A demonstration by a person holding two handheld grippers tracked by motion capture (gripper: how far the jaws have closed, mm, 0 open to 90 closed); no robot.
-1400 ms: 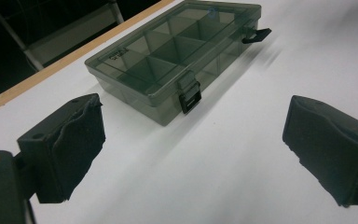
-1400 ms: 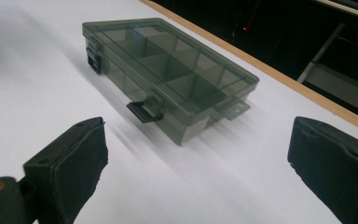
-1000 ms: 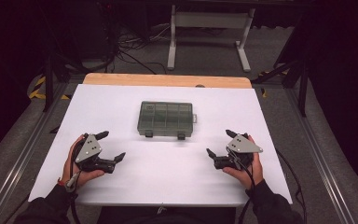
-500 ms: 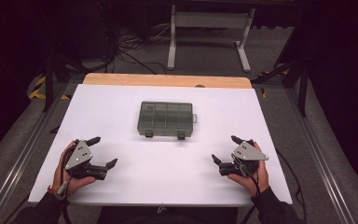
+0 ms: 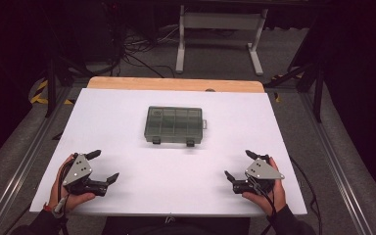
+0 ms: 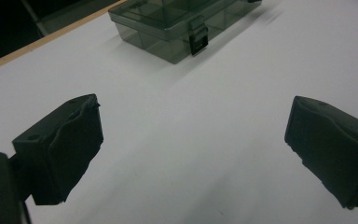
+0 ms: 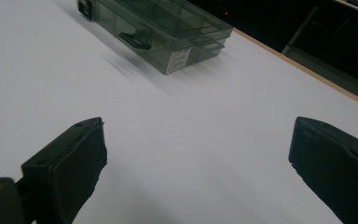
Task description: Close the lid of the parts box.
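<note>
Both claws sit wide open and empty near the front edge of the desk (image 5: 127, 122): your left gripper (image 5: 100, 166) toward the front left corner, your right gripper (image 5: 240, 166) toward the front right corner, each resting in your hand with its jaws pointing inward and forward. Between them lies bare white surface.

Farther on, about midway across and a little toward the back edge, lies the smoky clear plastic organiser box (image 5: 175, 125), flat, lid shut, well apart from both grippers. Its two dark latches (image 6: 198, 36) face the front edge; a small tab sticks out at its right end.

You should expect it to be light, stiff and rather slick, so it may slide on the desk if you push on one side alone. The lid is thin and could flex or crack under a hard pinch. My advice: steady one short end across base and lid with one claw, and work the latches with the other. What the compartments hold can't be made out.
</note>
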